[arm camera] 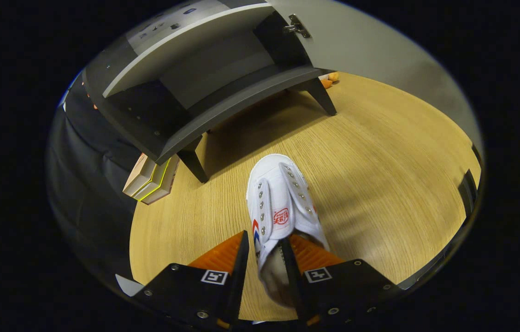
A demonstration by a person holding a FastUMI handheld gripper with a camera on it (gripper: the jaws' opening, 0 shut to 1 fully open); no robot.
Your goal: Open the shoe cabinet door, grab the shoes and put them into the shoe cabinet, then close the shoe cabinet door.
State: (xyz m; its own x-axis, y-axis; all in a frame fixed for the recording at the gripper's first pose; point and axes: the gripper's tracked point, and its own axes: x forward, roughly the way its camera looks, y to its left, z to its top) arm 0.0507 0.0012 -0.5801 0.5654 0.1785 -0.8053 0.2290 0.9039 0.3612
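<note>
In the gripper view, we see the gripper (267, 251) set over the heel end of a white shoe (283, 203) that points away from us across the wooden floor (380, 161). The jaws straddle the shoe's left wall: one finger stands outside it, the other reaches into the opening. There seems to be a gap between the outer finger and the canvas, so we judge the jaws not yet pressed on the shoe, though we cannot be sure.

Beyond the shoe stands the shoe cabinet (223, 97), its door (380, 50) already swung wide to the right and its lower shelf bare. The shoe lies on the floor, well short of that shelf.

To do this step well, we would close firmly on the wall near the heel, where the canvas is stiffest, lift until the toe clears the floor, then carry it straight ahead onto the shelf.

Counting: one shoe, one cabinet, one door with one hinge (298, 26) showing, two cabinet legs visible, and a small stack of books (151, 180) beside the left leg.
</note>
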